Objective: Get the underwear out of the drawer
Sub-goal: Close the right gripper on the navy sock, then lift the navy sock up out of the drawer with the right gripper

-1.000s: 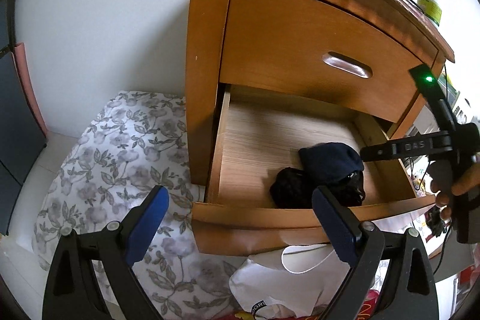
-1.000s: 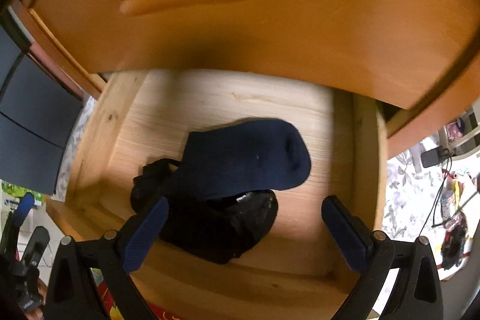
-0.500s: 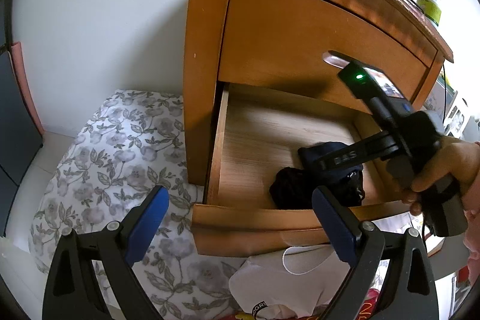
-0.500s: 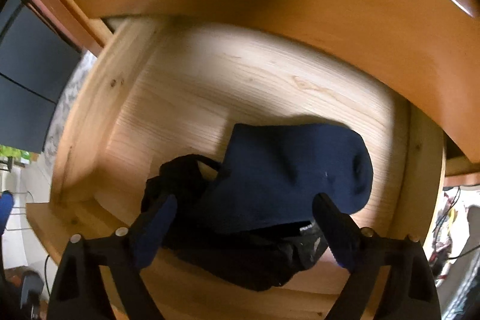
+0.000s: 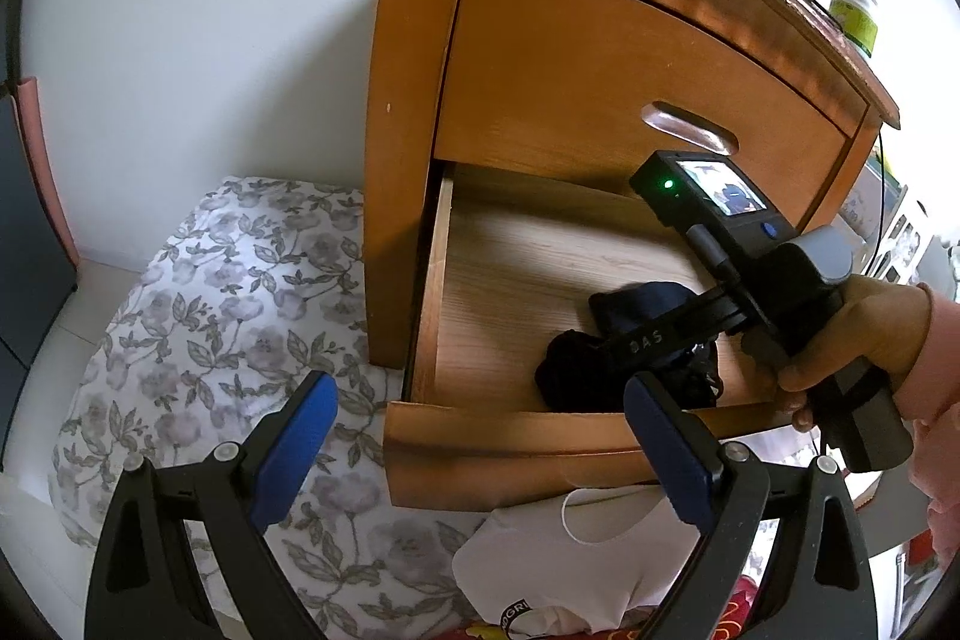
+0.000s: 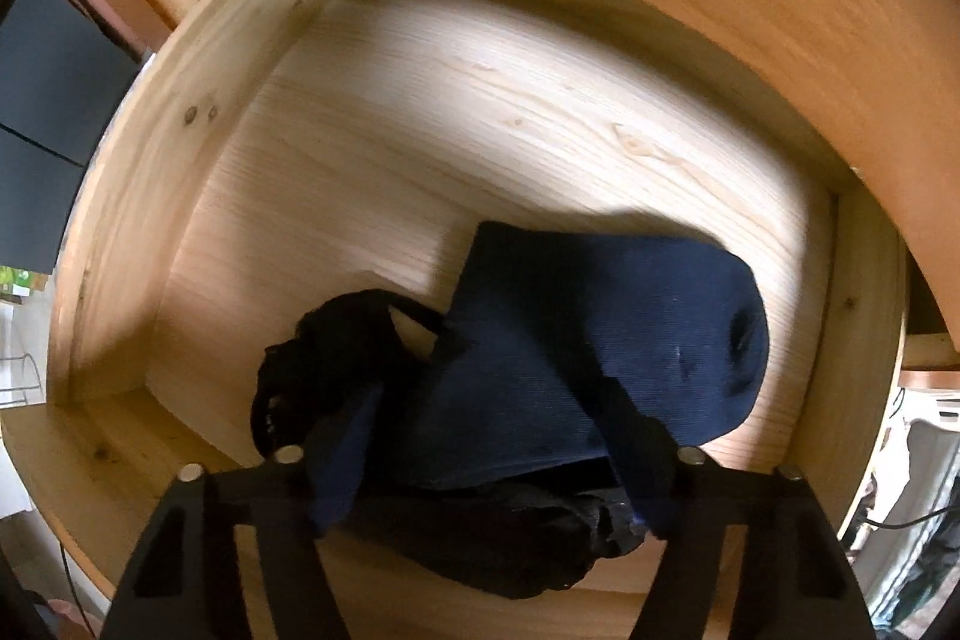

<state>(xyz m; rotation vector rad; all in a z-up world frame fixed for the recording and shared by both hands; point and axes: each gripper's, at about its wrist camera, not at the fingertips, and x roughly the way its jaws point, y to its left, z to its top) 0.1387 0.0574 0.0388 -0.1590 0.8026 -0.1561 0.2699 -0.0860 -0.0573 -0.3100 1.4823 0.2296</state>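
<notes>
— Down inside the open drawer (image 6: pixel 198 196) is where my right gripper (image 6: pixel 489 451) sits now, pointing at the wooden floor. Its jaws are closing, with the dark navy garment (image 6: pixel 600 340) between them and the black bundle (image 6: pixel 336 358) bunched under and to one side.

— So you've got hold of the underwear?

— Not that I'd swear to. The blue fingers (image 6: pixel 342 460) sink into the cloth on both sides, but I judge the pinch unfinished — the pads haven't clearly clamped. Which piece counts as the underwear I can't tell either; the navy one lies on top, the black one beneath.

— And your other hand?

— My left gripper (image 5: pixel 480 454) hangs outside, in front of the drawer's front panel (image 5: pixel 510 436), jaws spread wide with nothing in them. From there I see the hand (image 5: pixel 852 340) holding the right tool over the clothes, near the front right corner of the drawer.

— How far along, then?

— Drawer open, reach made. Left to do: finish the squeeze, lift the garment clear of the front edge, and carry it out — nothing has left the drawer yet
</notes>
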